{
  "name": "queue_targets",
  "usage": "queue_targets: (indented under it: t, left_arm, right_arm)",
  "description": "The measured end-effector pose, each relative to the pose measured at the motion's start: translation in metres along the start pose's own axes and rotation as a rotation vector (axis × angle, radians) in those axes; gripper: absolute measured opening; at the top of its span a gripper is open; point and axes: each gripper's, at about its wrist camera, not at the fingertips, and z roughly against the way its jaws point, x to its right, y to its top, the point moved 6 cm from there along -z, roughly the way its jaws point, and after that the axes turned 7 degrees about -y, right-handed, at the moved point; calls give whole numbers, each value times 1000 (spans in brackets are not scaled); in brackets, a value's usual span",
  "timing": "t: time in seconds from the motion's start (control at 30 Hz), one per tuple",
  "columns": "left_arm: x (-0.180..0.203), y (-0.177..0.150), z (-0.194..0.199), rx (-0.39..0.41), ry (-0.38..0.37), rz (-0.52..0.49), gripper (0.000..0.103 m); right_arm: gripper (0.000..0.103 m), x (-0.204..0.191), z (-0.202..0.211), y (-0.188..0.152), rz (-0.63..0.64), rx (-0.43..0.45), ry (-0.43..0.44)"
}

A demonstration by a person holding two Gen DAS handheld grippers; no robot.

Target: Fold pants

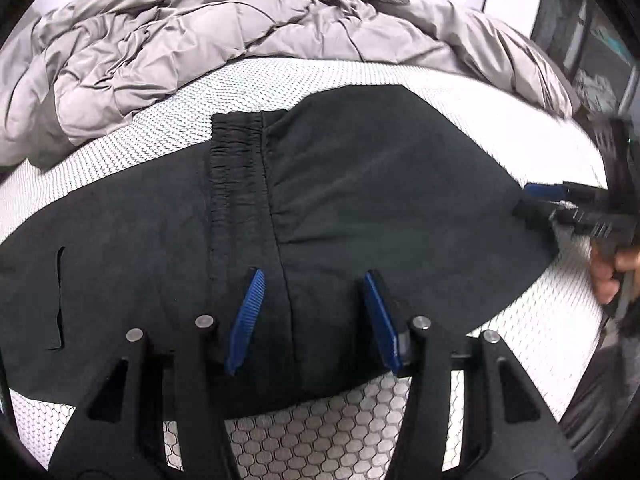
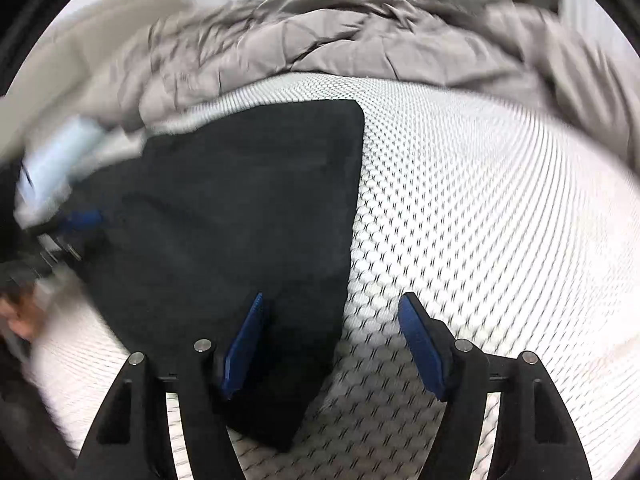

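2 grippers hang over the black pants [image 1: 360, 184], which lie folded flat on the honeycomb mattress [image 2: 480, 184], long axis left to right. Left gripper [image 1: 310, 312] straddles the near waistband, jaws open, empty. Right gripper [image 2: 332, 344] stands open at their right edge, tilted down. Beyond lies a rumpled grey duvet [image 1: 192, 40].

mattress [image 1: 360, 76]: white, hexagon-patterned | comforter [image 1: 192, 36]: grey, crumpled, on mattress's far side

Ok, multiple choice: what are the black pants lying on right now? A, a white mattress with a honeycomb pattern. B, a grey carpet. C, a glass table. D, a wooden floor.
A: the black pants lie flat on the white honeycomb-patterned mattress, with a rumpled grey comforter behind them.
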Motion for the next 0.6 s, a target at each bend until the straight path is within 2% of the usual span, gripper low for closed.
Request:
queue_targets:
  t: [0.1, 0.2, 0.27, 0.33, 0.4, 0.47, 0.5, 0.57, 0.6]
  left_arm:
    - [1, -9, -6, -21, 16, -36, 49]
    - [2, -11, -8, -18, 17, -47, 50]
    - [0, -12, -10, -21, 14, -47, 50]
    - [0, -12, -12, -25, 16, -49, 50]
    - [1, -12, -13, -29, 24, -60, 52]
    - [1, -10, -10, -28, 26, -51, 52]
    - [0, -9, -7, -25, 17, -35, 52]
    - [-10, -6, 9, -1, -9, 29, 53]
    - [-19, -5, 19, 19, -9, 71, 58]
  right_arm:
    - [41, 7, -6, -8, -148, -75, 197]
    - [14, 8, -11, -18, -167, -106, 223]
    - [10, 5, -2, -22, -117, -106, 228]
    - [10, 0, 6, -32, -65, -105, 223]
    - [10, 2, -4, -34, -52, -131, 200]
    - [14, -1, -1, -28, -42, -113, 198]
    - [20, 0, 4, -23, -47, -93, 197]
    - [39, 6, 14, -10, -80, -25, 189]
    - [60, 10, 19, -3, -105, 13, 196]
